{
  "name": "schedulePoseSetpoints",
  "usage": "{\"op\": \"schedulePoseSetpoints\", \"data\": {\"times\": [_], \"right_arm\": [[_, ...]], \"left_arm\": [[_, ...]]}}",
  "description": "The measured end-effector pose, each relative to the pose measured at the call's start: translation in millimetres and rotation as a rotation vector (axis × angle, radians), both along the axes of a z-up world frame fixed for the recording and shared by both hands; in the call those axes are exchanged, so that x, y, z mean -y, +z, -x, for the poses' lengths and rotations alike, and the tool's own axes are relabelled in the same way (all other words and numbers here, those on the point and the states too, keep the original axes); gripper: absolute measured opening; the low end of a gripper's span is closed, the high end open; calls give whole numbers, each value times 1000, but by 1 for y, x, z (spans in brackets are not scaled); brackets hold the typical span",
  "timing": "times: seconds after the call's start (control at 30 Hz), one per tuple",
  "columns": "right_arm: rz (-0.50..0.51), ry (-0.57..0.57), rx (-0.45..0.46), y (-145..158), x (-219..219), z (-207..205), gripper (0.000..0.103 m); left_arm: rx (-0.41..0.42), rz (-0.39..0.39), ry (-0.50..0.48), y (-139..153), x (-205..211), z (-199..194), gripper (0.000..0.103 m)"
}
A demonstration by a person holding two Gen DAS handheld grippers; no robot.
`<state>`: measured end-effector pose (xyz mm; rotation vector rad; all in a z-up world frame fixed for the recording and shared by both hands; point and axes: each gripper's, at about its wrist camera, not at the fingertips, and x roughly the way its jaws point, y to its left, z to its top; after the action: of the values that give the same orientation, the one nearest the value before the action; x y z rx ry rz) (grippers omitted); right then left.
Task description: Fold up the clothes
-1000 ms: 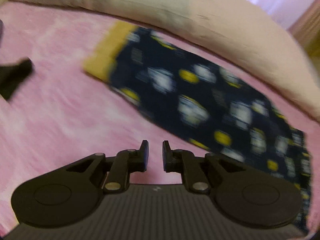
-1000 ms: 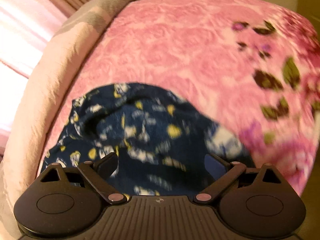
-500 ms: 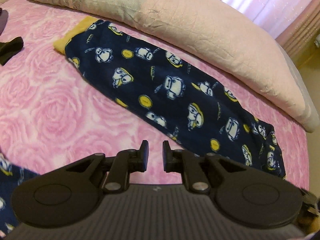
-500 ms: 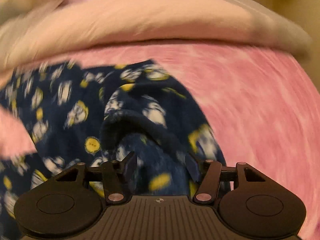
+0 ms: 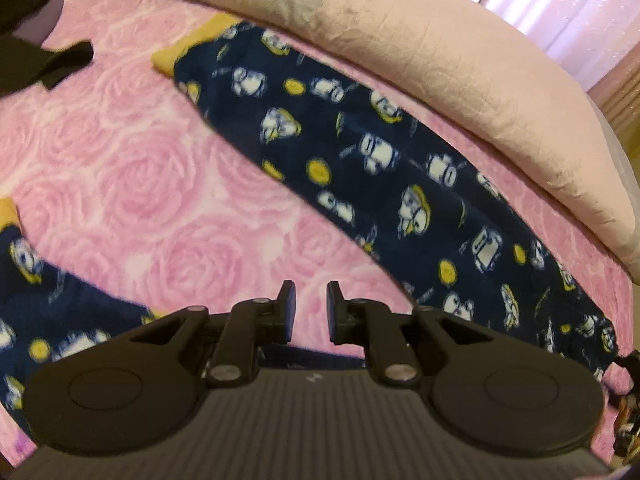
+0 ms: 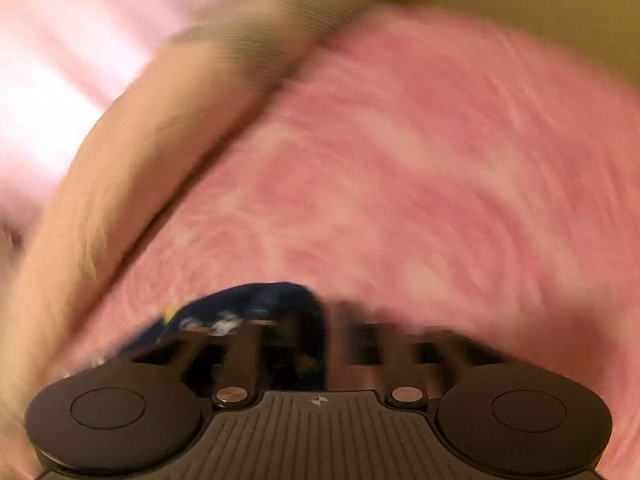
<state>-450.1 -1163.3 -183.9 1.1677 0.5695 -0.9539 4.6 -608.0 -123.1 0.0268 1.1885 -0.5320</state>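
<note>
The black two-finger left gripper [image 5: 308, 307] hovers low and level, its fingertips [image 5: 287, 300] parted by a narrow gap with nothing between them; both linkage arms angle inward from the round side housings at the near edge of the left wrist view. The black two-finger right gripper [image 6: 326, 340] is smeared by motion blur in the right wrist view. Its fingers appear drawn close together, the left finger [image 6: 294, 340] pressed against a fold of dark blue patterned fleece pyjama trousers [image 6: 256, 308]; whether the cloth is pinched cannot be told.
</note>
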Motion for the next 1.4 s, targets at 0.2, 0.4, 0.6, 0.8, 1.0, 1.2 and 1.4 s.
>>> {"op": "schedulePoseSetpoints", "data": {"times": [0.2,0.4,0.6,0.8,1.0,1.2,1.4], "right_arm": [[42,89,-7,19,-48,56,76],[-112,276,107,27,-128,96,76],[-343,-4,231,-12,-185,148,76],[-314,-86,63,-11,-190,148,4],[-235,7,-148,24,-175,151,78],[-34,119,87,58,-112,101,78],[-18,282,137,14,-42,19,57]], "left_arm": [[-41,-5,3,-6,0,14,11],[-84,-1,0,-10,3,27,11],[-133,21,-12,-18,12,40,11],[-161,25,-26,-23,18,48,11],[-175,2,-63,-26,26,48,11],[-168,28,-138,-31,62,55,12],[-132,73,-207,-29,107,49,12]]}}
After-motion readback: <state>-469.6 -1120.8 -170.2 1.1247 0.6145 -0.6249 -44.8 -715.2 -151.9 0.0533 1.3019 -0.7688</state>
